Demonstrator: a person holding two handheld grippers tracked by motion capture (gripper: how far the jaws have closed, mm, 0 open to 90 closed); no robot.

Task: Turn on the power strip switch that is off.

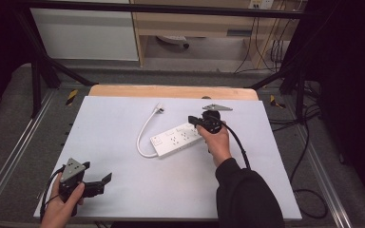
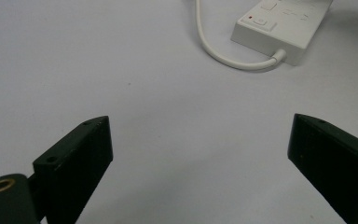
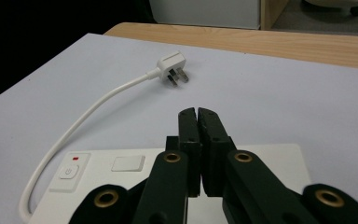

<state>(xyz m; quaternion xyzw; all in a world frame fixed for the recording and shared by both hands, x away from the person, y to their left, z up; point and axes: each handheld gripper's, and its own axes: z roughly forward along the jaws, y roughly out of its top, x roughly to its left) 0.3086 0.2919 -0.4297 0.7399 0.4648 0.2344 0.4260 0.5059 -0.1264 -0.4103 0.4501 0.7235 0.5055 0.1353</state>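
Note:
A white power strip [image 1: 176, 140] lies near the middle of the table, its switch end [image 3: 70, 171] marked by a red dot. Its white cord [image 1: 142, 137] loops away to a three-pin plug [image 3: 172, 65] lying loose on the sheet. My right gripper [image 3: 198, 112] hovers over the strip's socket end with both jaws pressed together and nothing between them. In the high view the right gripper [image 1: 193, 119] points left above the strip. My left gripper [image 1: 97, 173] rests at the near left corner, open and empty. From the left gripper [image 2: 200, 120] the strip [image 2: 284, 23] and its cord [image 2: 223, 58] lie ahead.
A pale sheet [image 1: 123, 199] covers the table, with a wooden edge [image 1: 171, 91] along the far side. Black frame bars [image 1: 43, 71] stand at the back corners. Cables [image 1: 309, 142] trail on the floor to the right.

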